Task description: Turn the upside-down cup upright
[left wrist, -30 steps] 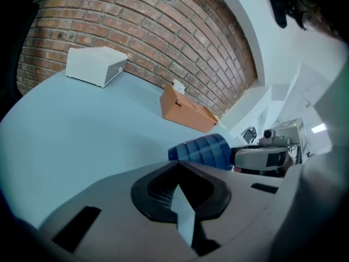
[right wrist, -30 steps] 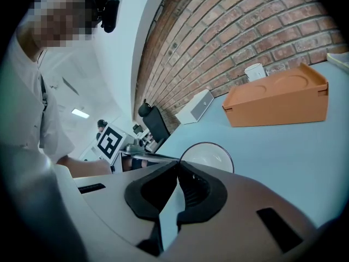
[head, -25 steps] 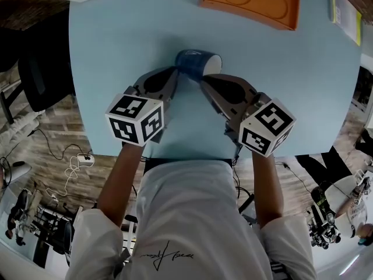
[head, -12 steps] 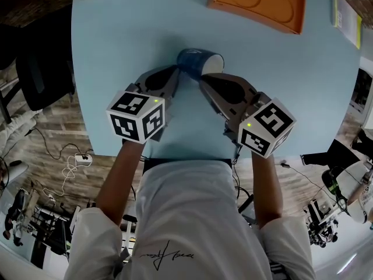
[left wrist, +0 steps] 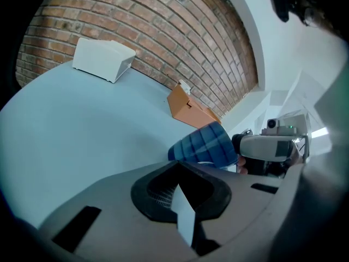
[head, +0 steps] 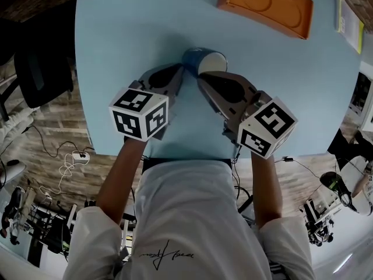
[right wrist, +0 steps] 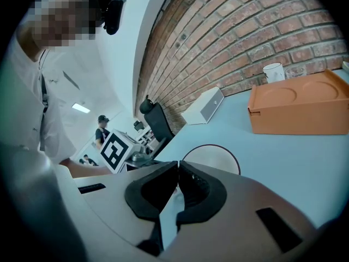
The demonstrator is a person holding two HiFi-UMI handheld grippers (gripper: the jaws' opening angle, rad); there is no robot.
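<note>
Over the last second the scene is almost unchanged. The blue table [head: 116, 51] lies as before, with the orange tray [head: 265, 4] at its far right edge and the white box [left wrist: 103, 59] at its far left. Their small drift in the head view looks like your head moving, not the objects. Your left gripper [head: 178, 74] has edged slightly toward the far side. Its jaws are clenched together with nothing between them, and their tip rests against the near left side of the cup [head: 198, 59], by its closed base. Your right gripper [head: 201, 79] has kept its place, also clenched tip to tip, with the tip right at the near edge of the cup's rim. Whether it nips that rim cannot be confirmed, since the closed jaws cover the spot. The cup sits in the middle of the table just beyond both tips, tipped onto its side. Its blue wall faces the left gripper and its white mouth faces the right one, and that mouth shows a little more in the head view than it did a second ago. Finding: the turn is roughly half done and advancing slowly. The mouth has yet to be brought up and the base set down on the table. A round cup propped between two closed tips may roll away to the far side.
</note>
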